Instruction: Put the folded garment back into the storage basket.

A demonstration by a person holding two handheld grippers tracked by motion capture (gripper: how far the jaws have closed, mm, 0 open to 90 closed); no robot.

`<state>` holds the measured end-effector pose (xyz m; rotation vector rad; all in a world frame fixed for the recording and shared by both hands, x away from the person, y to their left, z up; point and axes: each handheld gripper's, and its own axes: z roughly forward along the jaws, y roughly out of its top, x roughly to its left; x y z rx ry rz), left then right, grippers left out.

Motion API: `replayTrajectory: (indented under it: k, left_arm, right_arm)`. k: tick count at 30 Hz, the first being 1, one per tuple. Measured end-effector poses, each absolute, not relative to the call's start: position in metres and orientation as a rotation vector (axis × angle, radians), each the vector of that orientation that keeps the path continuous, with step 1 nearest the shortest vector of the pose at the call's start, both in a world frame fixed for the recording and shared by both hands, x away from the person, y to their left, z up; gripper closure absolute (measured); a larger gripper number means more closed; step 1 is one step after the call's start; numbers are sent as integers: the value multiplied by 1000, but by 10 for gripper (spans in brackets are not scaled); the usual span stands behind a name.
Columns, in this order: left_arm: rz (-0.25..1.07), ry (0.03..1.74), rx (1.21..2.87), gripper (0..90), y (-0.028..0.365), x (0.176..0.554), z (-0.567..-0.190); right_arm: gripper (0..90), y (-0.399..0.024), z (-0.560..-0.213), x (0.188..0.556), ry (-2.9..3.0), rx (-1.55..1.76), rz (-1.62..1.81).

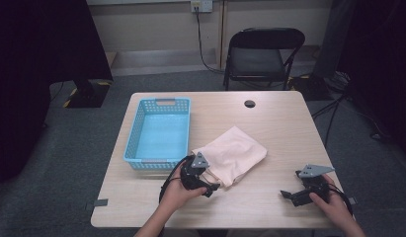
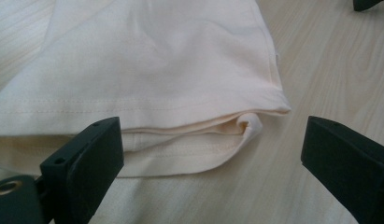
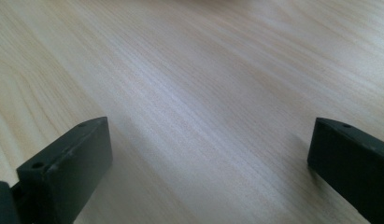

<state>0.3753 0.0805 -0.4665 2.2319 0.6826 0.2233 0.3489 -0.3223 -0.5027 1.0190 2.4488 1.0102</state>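
A pale peach folded cloth lies in the middle of the wooden table. My left gripper sits at the cloth's near left corner, held by a hand. In the left gripper view its jaws stand wide open around the hemmed, folded corner of the cloth, left gripper low over the table. My right gripper rests near the table's front right, apart from the cloth. In the right gripper view the right gripper is open over bare wood with nothing between its jaws.
A light blue plastic basket stands empty on the table's left half, just behind my left gripper. A round cable hole marks the far edge. A black folding chair stands beyond the table.
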Motion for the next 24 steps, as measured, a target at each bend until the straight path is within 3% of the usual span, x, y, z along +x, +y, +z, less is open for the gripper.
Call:
replayTrajectory:
  k: [24]
  left_arm:
    - [207,665,2214,52,50,390,-456]
  right_arm:
    - [0,-322,-503,349,2449,1019,1010]
